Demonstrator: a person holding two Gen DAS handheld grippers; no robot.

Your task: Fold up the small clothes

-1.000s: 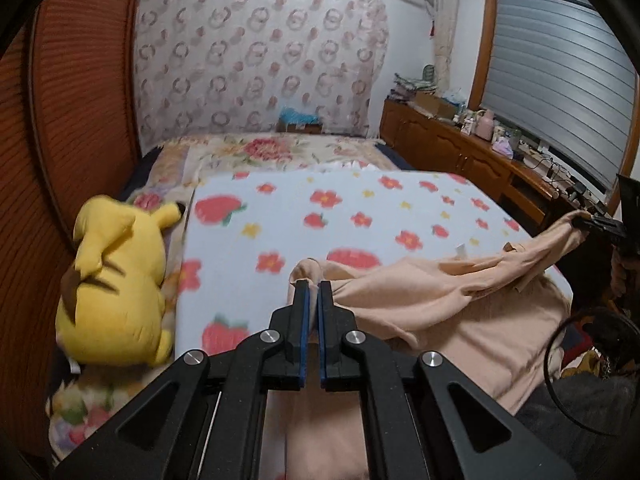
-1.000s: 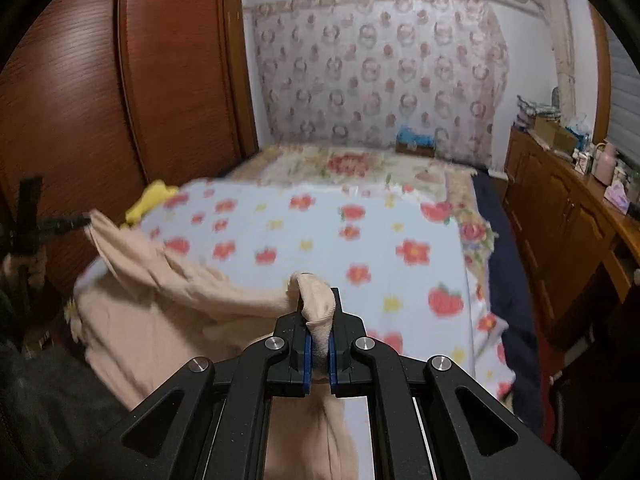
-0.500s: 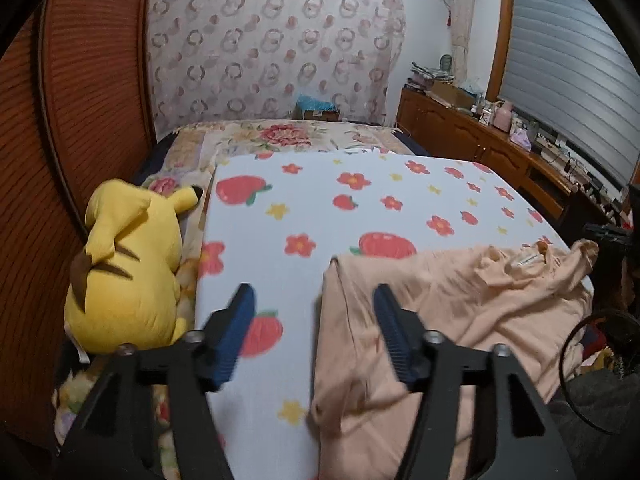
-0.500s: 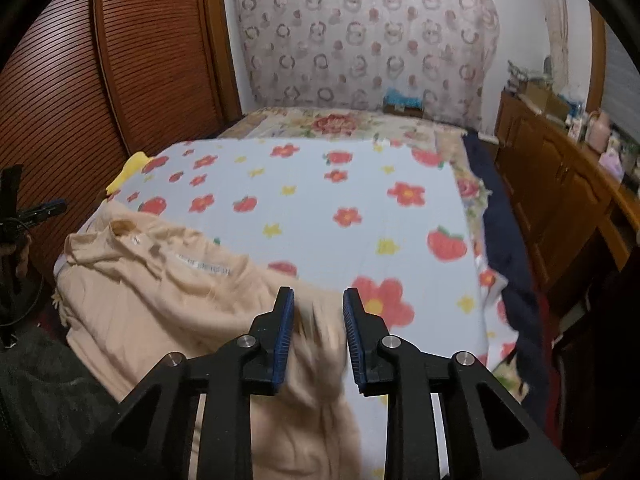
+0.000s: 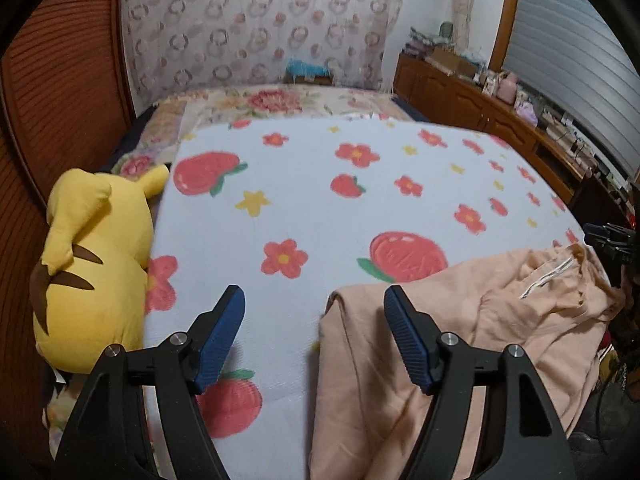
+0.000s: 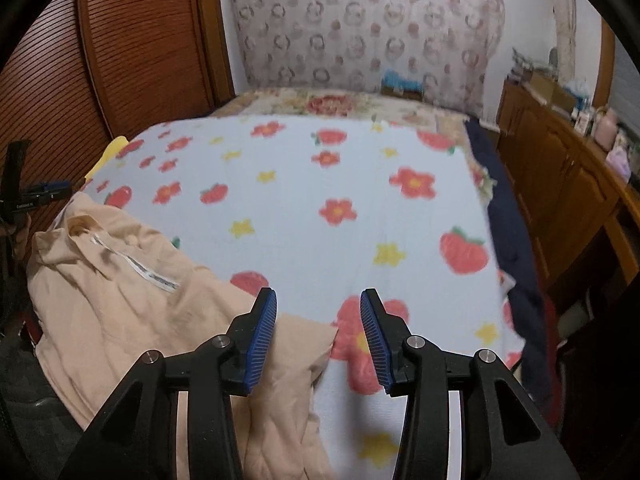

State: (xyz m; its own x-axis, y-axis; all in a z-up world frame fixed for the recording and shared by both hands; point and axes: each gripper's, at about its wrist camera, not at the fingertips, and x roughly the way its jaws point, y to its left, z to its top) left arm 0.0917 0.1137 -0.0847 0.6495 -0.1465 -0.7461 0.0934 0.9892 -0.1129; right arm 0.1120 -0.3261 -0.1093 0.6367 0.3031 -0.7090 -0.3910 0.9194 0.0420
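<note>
A peach garment (image 5: 500, 320) lies rumpled on the near edge of the bed, its white label facing up. My left gripper (image 5: 315, 300) hangs just over the garment's left corner. Its jaws are opening and the pads touch no cloth; the right finger is over the fabric and the left over bare blanket. In the right wrist view the garment (image 6: 120, 312) spreads to the left. My right gripper (image 6: 318, 300) is above its right corner, which lies low between the opening jaws without being pinched.
A white blanket (image 5: 320, 200) with red flowers and strawberries covers the bed. A yellow plush toy (image 5: 92, 264) lies along the bed's left side by a wooden wardrobe (image 6: 132, 52). A wooden dresser (image 6: 560, 184) with clutter on top runs along the right.
Both grippers were shut on the garment's corners and held it up. They have let go and sunk toward the bed, and the garment now lies on the blanket.
</note>
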